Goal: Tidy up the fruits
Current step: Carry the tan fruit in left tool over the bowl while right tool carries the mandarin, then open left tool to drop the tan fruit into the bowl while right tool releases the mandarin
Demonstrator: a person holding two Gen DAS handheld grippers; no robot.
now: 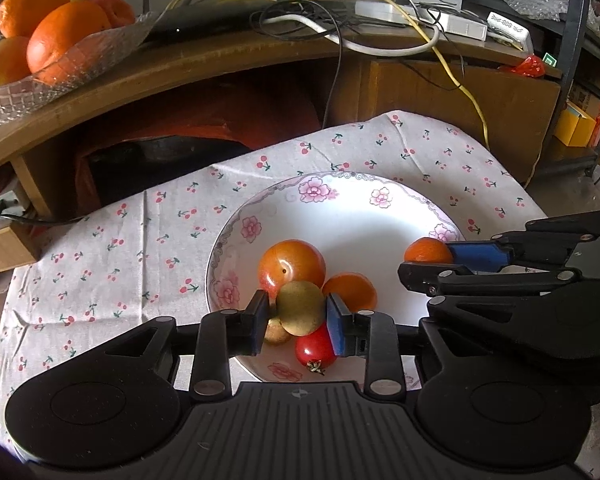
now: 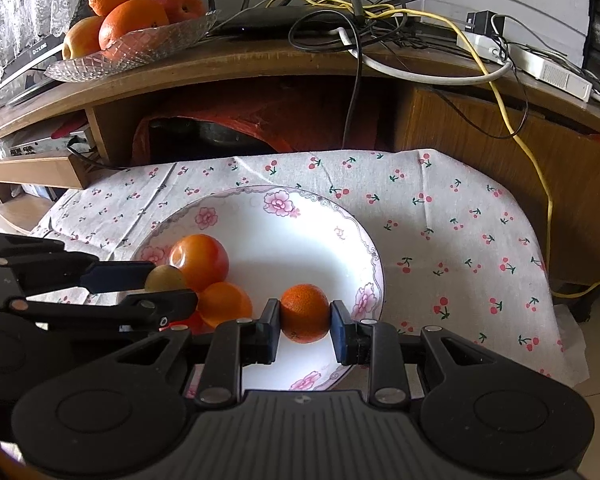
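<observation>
left claw (image 1: 298, 322) grips a kiwi (image 1: 300, 308), right claw (image 2: 305, 322) a tangerine (image 2: 305, 313), both over the plate (image 2: 300, 216). lower each into clear white space, then open slowly.

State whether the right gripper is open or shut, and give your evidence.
Shut. The right gripper has a small orange clamped between its two fingers, both pads against the fruit, over the flowered plate.

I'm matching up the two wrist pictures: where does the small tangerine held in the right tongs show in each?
Left wrist view: tangerine at right, over the plate's right rim.
Right wrist view: tangerine at lower centre, between the right tongs.
Shared landmark: the flowered plate.
</observation>
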